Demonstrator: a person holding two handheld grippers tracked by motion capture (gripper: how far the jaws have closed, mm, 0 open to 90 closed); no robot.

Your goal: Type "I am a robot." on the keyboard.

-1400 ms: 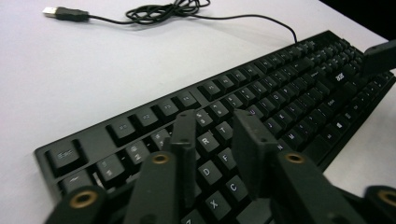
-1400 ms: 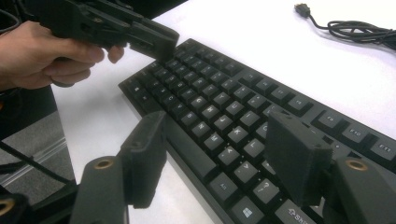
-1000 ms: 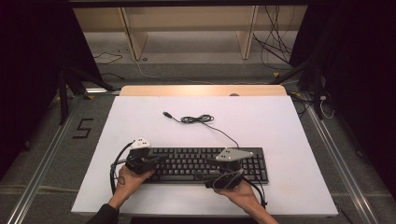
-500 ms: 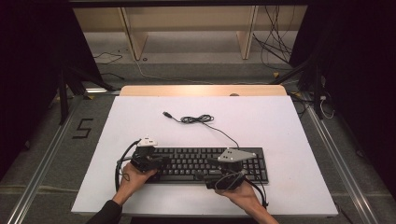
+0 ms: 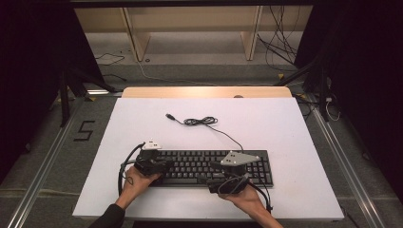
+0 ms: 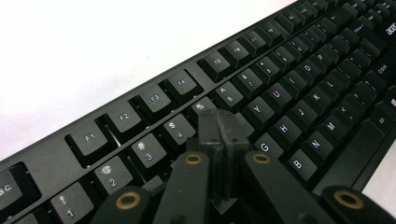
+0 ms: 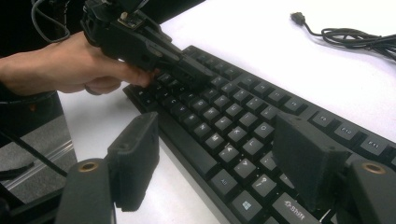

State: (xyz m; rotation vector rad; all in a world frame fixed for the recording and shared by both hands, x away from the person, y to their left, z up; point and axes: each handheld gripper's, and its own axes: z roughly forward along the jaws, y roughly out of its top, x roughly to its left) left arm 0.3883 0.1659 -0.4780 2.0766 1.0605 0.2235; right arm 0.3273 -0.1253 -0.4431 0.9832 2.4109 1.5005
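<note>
A black keyboard [image 5: 204, 166] lies near the front edge of the white table [image 5: 266, 123]. My left gripper [image 5: 166, 164] is at its left end. In the left gripper view, the left gripper [image 6: 219, 123] is shut with nothing between its fingers, and its tips rest on the keys just below the number row. My right gripper [image 5: 210, 174] is at the keyboard's front edge, pointing toward the left hand. In the right gripper view, the right gripper [image 7: 219, 135] is open: one finger hangs over bare table and the other over the keyboard's [image 7: 233, 116] bottom rows. The left gripper [image 7: 205, 77] shows farther off.
The keyboard's black cable [image 5: 199, 121] lies coiled on the table behind it and ends in a loose USB plug [image 5: 168, 116]. A wooden strip [image 5: 204, 91] borders the table's far edge. Metal rails [image 5: 43, 166] run along the floor at both sides.
My left gripper has edged a little to the right along the keyboard's left end. The right gripper and the keyboard have stayed in place.
</note>
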